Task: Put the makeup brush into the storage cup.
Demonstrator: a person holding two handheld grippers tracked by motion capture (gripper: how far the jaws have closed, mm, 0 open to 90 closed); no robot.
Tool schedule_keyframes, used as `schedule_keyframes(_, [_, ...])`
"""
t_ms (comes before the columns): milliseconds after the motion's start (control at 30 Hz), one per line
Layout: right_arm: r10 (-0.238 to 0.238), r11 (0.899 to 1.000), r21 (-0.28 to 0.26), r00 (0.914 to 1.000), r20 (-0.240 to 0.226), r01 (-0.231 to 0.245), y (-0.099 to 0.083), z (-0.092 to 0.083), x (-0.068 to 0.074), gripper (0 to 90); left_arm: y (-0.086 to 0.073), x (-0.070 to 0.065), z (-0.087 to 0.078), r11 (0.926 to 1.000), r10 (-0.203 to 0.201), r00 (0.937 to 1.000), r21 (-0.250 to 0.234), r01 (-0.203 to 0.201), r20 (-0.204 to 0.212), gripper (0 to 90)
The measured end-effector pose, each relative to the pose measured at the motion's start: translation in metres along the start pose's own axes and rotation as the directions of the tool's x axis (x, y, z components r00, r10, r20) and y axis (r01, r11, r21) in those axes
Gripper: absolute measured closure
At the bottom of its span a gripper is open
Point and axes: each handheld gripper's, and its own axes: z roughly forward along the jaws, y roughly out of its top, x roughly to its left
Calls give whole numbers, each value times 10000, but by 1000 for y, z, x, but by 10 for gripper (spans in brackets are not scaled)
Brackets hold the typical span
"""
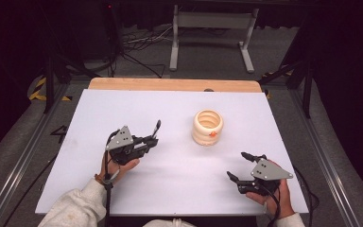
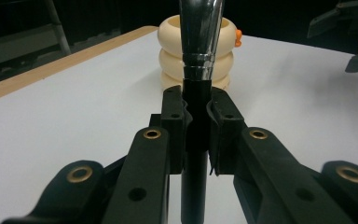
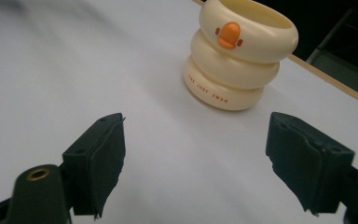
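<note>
A cream cup shaped like stacked rings (image 1: 207, 126) (image 2: 168, 60) (image 3: 237, 65), with an orange duck beak (image 3: 228, 36) on its side, stands upright on the white table top (image 1: 123, 109), right of the middle. My left gripper (image 1: 151, 140) (image 2: 196, 107) is shut on the black handle of a utensil with a chrome neck (image 1: 157, 128) (image 2: 200, 37), which points up and toward the cup. Near the front right corner, my right gripper (image 1: 236, 165) (image 3: 198, 154) stands open with nothing between its jaws, a short way in front of the cup.
A wooden strip (image 1: 170, 84) runs along the table's far edge. Behind it on the floor are a grey metal stand (image 1: 212, 28) and loose cables (image 1: 137, 47). Dark frame rails (image 1: 23, 156) run along both sides of the table.
</note>
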Motion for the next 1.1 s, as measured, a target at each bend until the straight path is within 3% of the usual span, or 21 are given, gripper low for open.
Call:
schedule_keyframes(267, [413, 9969, -682, 9985, 359, -388, -8, -8, 3, 146, 8, 2, 5, 9993, 133, 9999, -353, -133, -1, 791])
schedule_keyframes(400, [456, 9968, -671, 9980, 444, -425, -9, -8, 4, 120, 15, 4, 8, 9977, 166, 9999, -657, -165, 10, 790])
schedule_keyframes(567, [839, 9909, -1121, 9929, 848, -741, -11, -12, 4, 78, 24, 5, 15, 9955, 426, 9989, -840, -441, -192, 790])
schedule_keyframes(800, [1473, 9775, -1682, 9826, 1134, -1271, -11, -15, 1, 47, 40, 5, 34, 9912, 545, 9985, -1209, -549, -66, 790])
schedule_keyframes(867, [1564, 9763, -1686, 9810, 1146, -1359, -11, -16, -1, 46, 45, 4, 40, 9902, 728, 9973, -1192, -733, -86, 790])
schedule_keyframes(1100, [1600, 9758, -1716, 9775, 1377, -1356, -12, -16, -2, 44, 60, 1, 61, 9850, 734, 9972, -1573, -705, 124, 790])
